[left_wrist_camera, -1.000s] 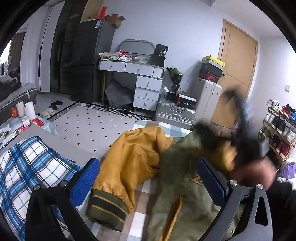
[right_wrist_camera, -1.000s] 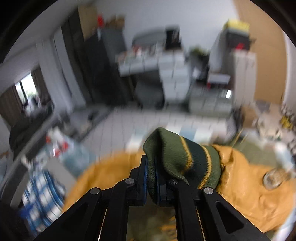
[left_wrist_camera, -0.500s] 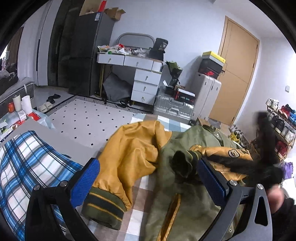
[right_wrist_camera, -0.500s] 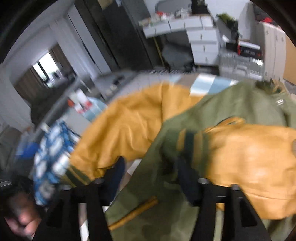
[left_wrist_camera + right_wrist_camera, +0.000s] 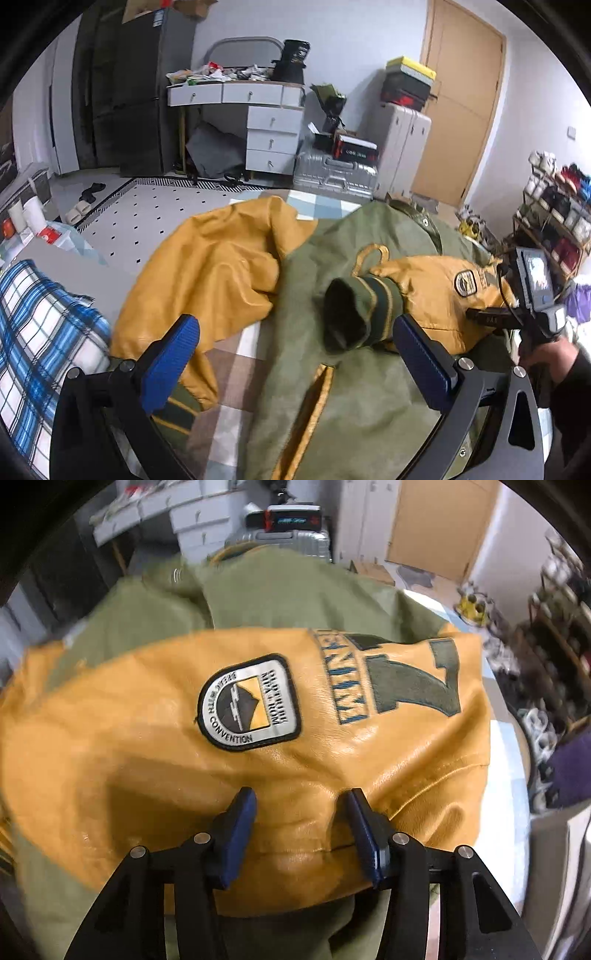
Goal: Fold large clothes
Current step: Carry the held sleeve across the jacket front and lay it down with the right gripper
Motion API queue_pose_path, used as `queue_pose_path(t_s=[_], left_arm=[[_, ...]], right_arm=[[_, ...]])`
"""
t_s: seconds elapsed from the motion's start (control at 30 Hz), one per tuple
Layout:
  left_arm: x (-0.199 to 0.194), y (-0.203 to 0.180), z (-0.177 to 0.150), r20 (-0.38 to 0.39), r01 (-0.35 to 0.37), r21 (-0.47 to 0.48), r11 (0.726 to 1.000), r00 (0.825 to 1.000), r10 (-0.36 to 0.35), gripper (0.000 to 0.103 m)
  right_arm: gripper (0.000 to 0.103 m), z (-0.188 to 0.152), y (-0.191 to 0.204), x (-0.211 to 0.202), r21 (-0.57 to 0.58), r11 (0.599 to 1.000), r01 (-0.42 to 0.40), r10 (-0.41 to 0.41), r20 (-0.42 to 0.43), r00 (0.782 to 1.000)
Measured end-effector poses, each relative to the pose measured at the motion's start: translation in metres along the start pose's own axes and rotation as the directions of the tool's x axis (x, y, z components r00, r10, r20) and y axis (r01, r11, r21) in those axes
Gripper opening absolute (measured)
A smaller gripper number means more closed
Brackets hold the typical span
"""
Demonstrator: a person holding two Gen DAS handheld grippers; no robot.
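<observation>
A green jacket [image 5: 332,387] with mustard-yellow sleeves lies spread on a checked cloth [image 5: 236,369]. One yellow sleeve [image 5: 436,291] is folded across its front, ending in a striped green cuff [image 5: 354,314]. The other sleeve [image 5: 221,266] sprawls to the left. My left gripper [image 5: 291,325] hovers open above the jacket, holding nothing. My right gripper [image 5: 299,801] points down at the folded sleeve [image 5: 258,775], just below its round patch [image 5: 249,703]. Its jaws are closing, with a hump of yellow sleeve between the pads and no grip showing. In the left wrist view a hand [image 5: 546,354] holds that tool at the right edge.
A blue plaid cloth [image 5: 37,332] lies at the left. Beyond the far edge stand white drawers [image 5: 273,133], a silver suitcase [image 5: 332,173] and a tall grey case [image 5: 402,147] by the door. A shoe rack [image 5: 554,221] lines the right wall.
My right gripper let go of the striped cuff, leaving the sleeve lying across the jacket, then swung right and down to the patch. My left gripper drifted forward over the jacket.
</observation>
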State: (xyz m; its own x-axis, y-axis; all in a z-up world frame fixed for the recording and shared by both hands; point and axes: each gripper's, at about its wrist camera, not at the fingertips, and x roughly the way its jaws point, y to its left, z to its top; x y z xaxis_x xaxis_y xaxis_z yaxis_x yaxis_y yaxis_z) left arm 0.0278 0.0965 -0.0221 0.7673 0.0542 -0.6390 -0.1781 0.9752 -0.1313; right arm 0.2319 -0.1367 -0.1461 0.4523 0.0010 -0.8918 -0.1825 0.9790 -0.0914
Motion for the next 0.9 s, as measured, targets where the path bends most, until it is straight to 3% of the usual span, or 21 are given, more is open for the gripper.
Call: queue_pose_path(t_s=[0.07,0.1,0.17,0.23,0.3,0.33,0.37,0.43,0.47,0.5,0.57,0.7,0.8,0.9], left_arm=[[0.003,-0.006,-0.001,-0.015,0.005,0.023,1.000,1.000,-0.004,0.102],[0.003,-0.009,-0.002,-0.019,0.009,0.030,1.000,1.000,-0.008,0.102],[0.003,-0.013,-0.004,-0.022,0.010,0.046,0.999,1.000,-0.009,0.102],[0.003,-0.013,-0.004,-0.029,0.014,0.051,0.999,0.999,-0.012,0.102],[0.002,-0.014,-0.006,-0.037,0.015,0.048,0.999,0.999,-0.013,0.102],[0.002,-0.012,-0.007,-0.042,0.015,0.045,0.999,0.999,-0.013,0.102],[0.004,-0.014,-0.006,-0.047,0.014,0.045,0.999,0.999,-0.012,0.102],[0.005,-0.013,-0.006,-0.053,0.006,0.047,0.999,0.999,-0.003,0.102],[0.006,-0.014,-0.005,-0.056,0.002,0.047,0.999,0.998,0.000,0.102],[0.006,-0.014,-0.005,-0.058,0.001,0.047,0.999,0.998,0.001,0.102],[0.008,-0.015,-0.005,-0.059,0.013,0.037,0.999,0.998,-0.011,0.102],[0.008,-0.014,-0.004,-0.069,0.022,0.029,0.999,0.997,-0.020,0.102],[0.007,-0.016,-0.004,-0.073,0.035,0.022,0.999,0.997,-0.033,0.102],[0.007,-0.019,-0.006,-0.077,0.039,0.021,0.999,0.996,-0.038,0.102]], right_arm=[[0.050,0.002,0.006,-0.005,-0.037,0.999,-0.019,0.019,-0.010,1.000],[0.048,0.005,0.006,-0.010,-0.044,0.997,-0.060,0.060,-0.016,0.998],[0.045,0.009,-0.009,-0.037,-0.025,0.983,-0.179,0.181,0.062,0.982],[0.053,0.011,-0.025,-0.061,0.002,0.988,-0.154,0.151,0.171,0.974],[0.061,0.013,-0.040,-0.069,0.043,0.997,-0.066,0.053,0.252,0.966],[0.062,0.012,-0.044,-0.063,0.063,0.998,-0.031,0.015,0.245,0.969],[0.063,0.009,-0.048,-0.047,0.090,0.996,0.020,-0.036,0.181,0.983],[0.063,0.000,-0.050,-0.006,0.092,0.995,0.026,-0.026,-0.002,1.000],[0.063,-0.009,-0.045,0.007,0.066,0.997,0.036,-0.034,-0.026,0.999],[0.063,-0.012,-0.043,0.003,0.048,0.998,0.049,-0.050,0.017,0.999],[0.063,-0.013,-0.042,-0.005,0.047,0.998,0.049,-0.050,0.024,0.998],[0.063,-0.040,-0.070,-0.049,0.109,0.989,-0.098,0.086,0.111,0.990],[0.070,-0.079,-0.084,-0.073,0.149,0.966,-0.213,0.199,0.107,0.974],[0.070,-0.115,-0.080,-0.070,0.173,0.961,-0.215,0.207,0.064,0.976]])
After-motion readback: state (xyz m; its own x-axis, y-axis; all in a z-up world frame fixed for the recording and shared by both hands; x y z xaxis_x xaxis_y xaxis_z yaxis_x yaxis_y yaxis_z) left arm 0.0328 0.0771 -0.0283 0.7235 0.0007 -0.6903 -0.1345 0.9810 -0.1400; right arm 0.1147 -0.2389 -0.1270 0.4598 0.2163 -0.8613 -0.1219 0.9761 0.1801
